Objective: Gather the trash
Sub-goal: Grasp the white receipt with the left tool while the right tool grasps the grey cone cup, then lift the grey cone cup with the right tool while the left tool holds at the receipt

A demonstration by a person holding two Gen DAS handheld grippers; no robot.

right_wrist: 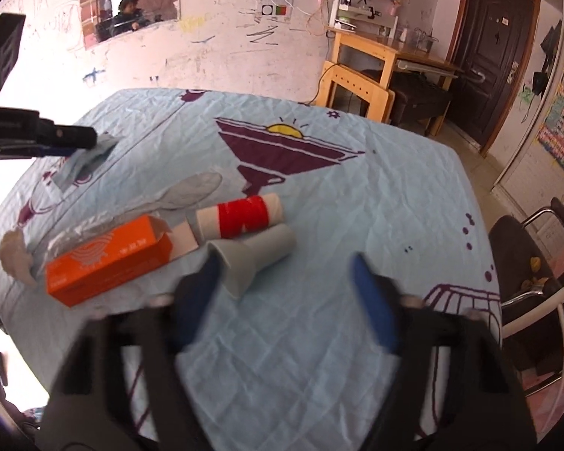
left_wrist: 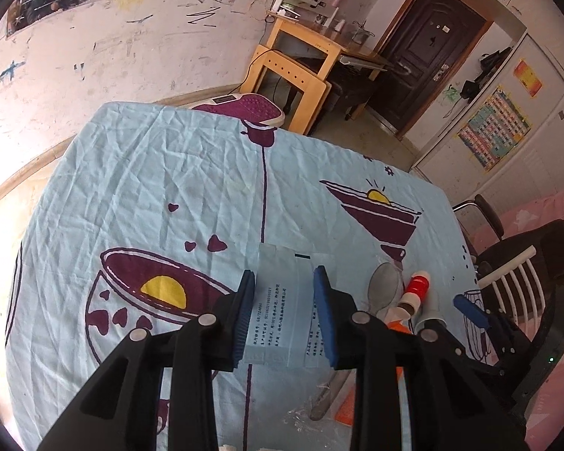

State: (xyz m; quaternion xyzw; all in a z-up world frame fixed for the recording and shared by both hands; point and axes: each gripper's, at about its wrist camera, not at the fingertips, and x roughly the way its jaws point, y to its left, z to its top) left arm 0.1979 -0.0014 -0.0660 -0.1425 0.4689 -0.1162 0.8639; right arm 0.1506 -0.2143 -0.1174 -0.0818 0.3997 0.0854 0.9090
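While the left fingers (left_wrist: 282, 312) pinch a pale blue sachet (left_wrist: 278, 300), the right fingers (right_wrist: 285, 297) hang apart, holding nothing.

Scribbled pink wall (right_wrist: 222, 64) behind, with a window (right_wrist: 129, 0) and sockets. Wooden desk (right_wrist: 368, 56) stood by a dark door (right_wrist: 496, 49). Tiled floor (left_wrist: 361, 131), black chair (left_wrist: 522, 263) at right. Surface (left_wrist: 150, 173) had a light blue printed cloth. Strong light at left.
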